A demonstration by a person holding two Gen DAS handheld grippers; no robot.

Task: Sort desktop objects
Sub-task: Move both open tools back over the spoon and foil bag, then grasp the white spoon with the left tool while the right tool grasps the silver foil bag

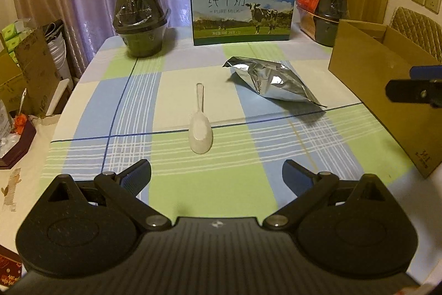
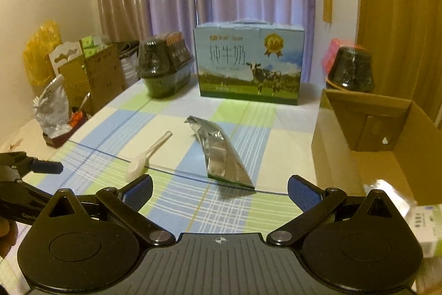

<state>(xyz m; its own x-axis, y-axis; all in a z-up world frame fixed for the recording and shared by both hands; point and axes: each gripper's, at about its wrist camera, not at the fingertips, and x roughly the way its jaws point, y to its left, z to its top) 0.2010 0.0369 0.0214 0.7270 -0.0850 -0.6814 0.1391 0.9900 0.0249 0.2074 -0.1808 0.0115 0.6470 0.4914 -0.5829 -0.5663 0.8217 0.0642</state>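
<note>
Left gripper [image 1: 216, 174] fingers spread above white spoon [image 1: 200, 129], beside foil pouch [image 1: 272, 80]

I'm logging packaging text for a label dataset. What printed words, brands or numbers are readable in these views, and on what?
"纯牛奶": large characters on the blue-and-green cardboard milk carton with a cow picture.
"PURE MILK": beneath them on the same carton.
"36": apparently, on the carton's gold medal badge.
Brand line at the carton's top and small print near its bottom: too small to read.
Print on the brown open cardboard box, lower corner: too blurred.
Crinkled silver foil pouch: no text visible.
</note>
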